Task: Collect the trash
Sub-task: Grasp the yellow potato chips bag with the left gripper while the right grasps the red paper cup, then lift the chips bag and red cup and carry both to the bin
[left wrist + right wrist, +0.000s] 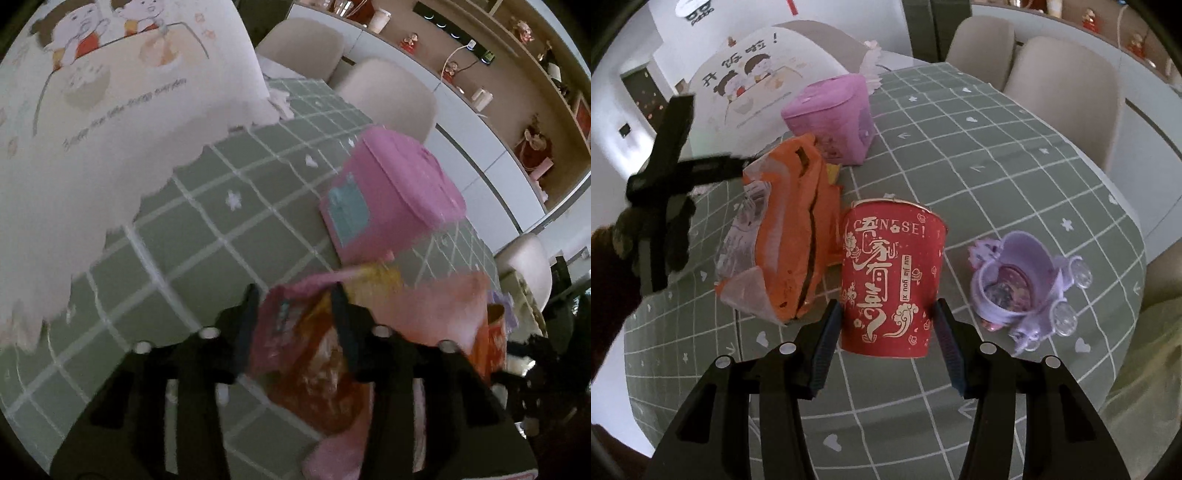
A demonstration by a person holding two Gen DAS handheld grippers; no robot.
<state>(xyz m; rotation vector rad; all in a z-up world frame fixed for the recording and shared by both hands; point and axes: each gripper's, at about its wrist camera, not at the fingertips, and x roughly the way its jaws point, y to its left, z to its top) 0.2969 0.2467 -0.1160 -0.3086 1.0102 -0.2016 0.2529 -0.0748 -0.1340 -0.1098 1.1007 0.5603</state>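
My left gripper (pixel 295 325) is shut on a crumpled orange and pink snack wrapper (pixel 314 365), held above the green checked tablecloth (pixel 207 236). The same wrapper shows in the right wrist view (pixel 790 236), with the left gripper (pixel 738 164) at its upper left. A red paper cup (pixel 892 277) with gold Chinese lettering stands upright on the cloth. My right gripper (pixel 886 332) is open, its fingers on either side of the cup's lower part, not clearly pressing it.
A pink bin (pixel 391 195) with a lid stands behind the wrapper, also in the right wrist view (pixel 831 114). A lilac toy carriage (pixel 1023 284) sits right of the cup. A white cartoon cover (pixel 92 122) stands left. Beige chairs (pixel 1063 99) ring the table.
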